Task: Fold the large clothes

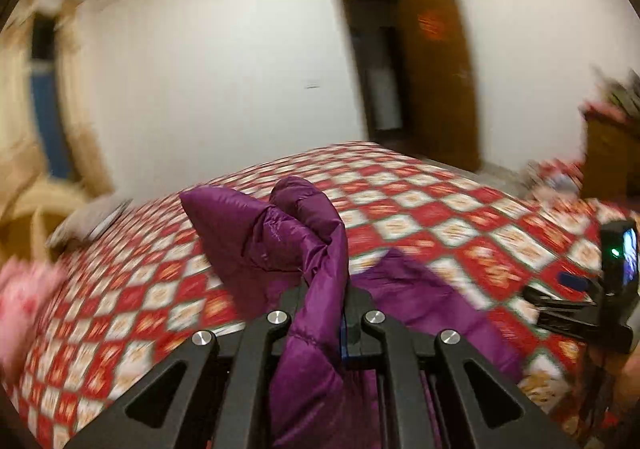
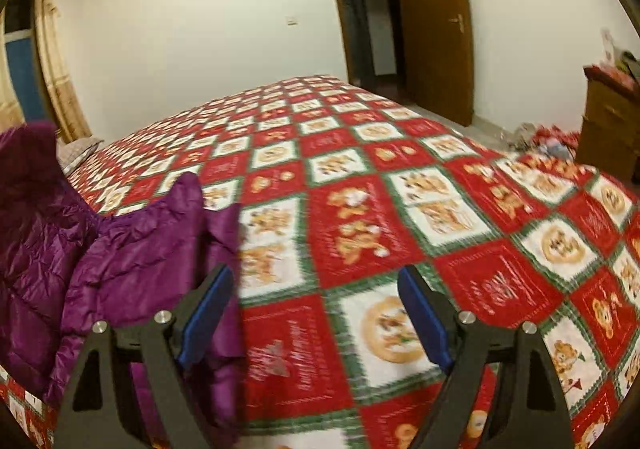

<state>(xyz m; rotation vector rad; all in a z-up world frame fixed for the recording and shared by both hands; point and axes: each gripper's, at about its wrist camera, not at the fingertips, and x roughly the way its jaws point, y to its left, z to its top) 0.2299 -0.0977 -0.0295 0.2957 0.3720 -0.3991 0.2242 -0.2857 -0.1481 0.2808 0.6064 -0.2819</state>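
Observation:
A purple puffer jacket lies on a bed under a red, white and green checked cover. My left gripper is shut on a fold of the jacket, which rises between its fingers and stands up above the bed. In the right wrist view the jacket is bunched at the left, and part of it hangs raised at the far left edge. My right gripper is open over the bed cover, with nothing between its blue pads. Its left finger overlaps the jacket's edge. The right gripper's body shows at the right of the left wrist view.
A white wall and an open brown door stand beyond the bed. A wooden dresser with clutter is at the right, with items on the floor beside it. Curtains hang at the left. A grey pillow lies at the bed's left side.

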